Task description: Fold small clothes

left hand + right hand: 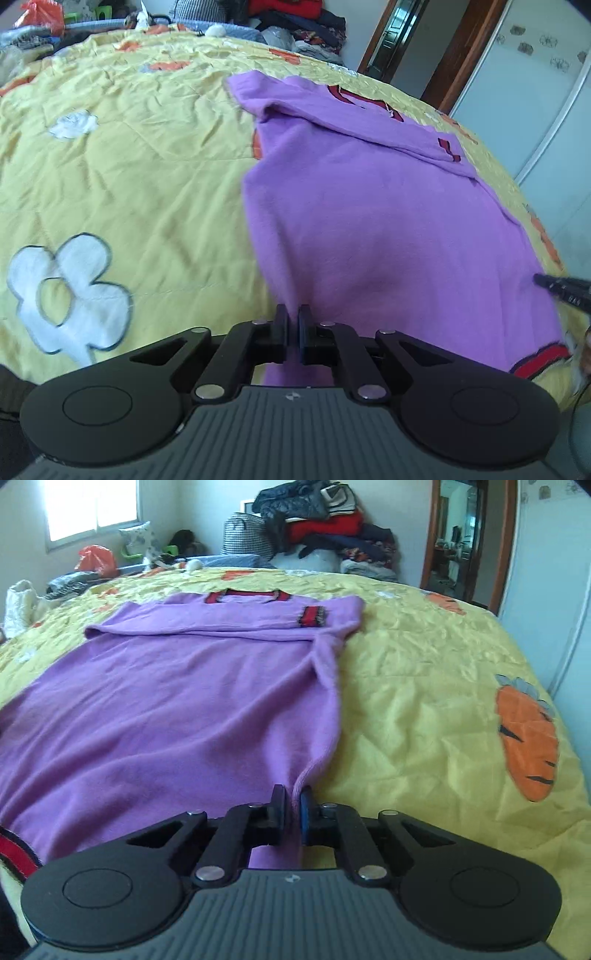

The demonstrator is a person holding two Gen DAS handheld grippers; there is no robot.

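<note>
Left gripper, jaws pinched narrow on the near hem of the purple sweater; right gripper, jaws likewise clamped on a raised fold of the hem at the sweater's right edge. The sweater lies flat on the yellow quilt, its sleeve folded across the chest, red collar at the far end. Beyond the bed, a clothes pile against the wall.
</note>
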